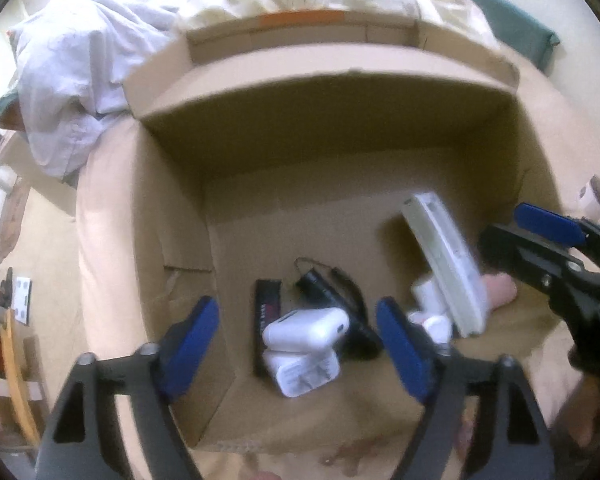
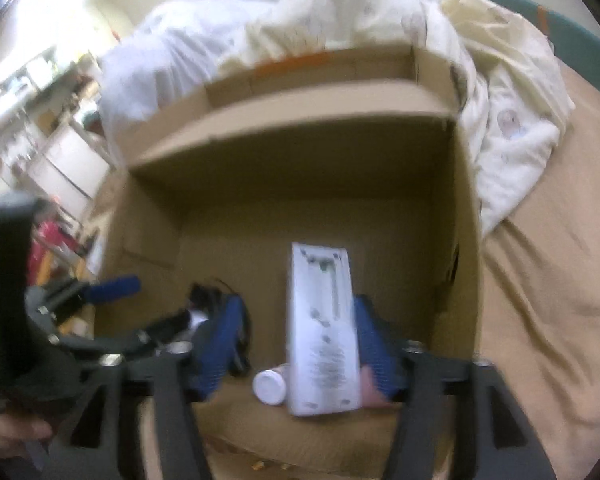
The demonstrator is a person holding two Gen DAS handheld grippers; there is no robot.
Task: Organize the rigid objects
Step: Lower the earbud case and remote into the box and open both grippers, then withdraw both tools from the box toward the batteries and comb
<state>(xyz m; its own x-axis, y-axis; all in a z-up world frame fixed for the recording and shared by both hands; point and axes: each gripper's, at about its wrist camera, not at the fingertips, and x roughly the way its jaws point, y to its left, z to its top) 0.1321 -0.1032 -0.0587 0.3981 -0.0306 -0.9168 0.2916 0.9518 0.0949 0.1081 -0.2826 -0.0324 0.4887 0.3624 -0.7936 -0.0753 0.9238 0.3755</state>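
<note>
Left wrist view: cardboard box [image 1: 340, 128] on tan bedding [image 1: 108, 208]; both grippers' jaws apart.

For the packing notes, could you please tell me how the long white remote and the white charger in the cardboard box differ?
The remote is long and slim; the charger is short and blocky. The remote lies tilted, propped on a small white bottle; the charger rests on top of another white adapter. The remote sits between the open right gripper's fingers; the charger lies below the open left gripper. Both are white, rigid and inside the cardboard box.
</note>
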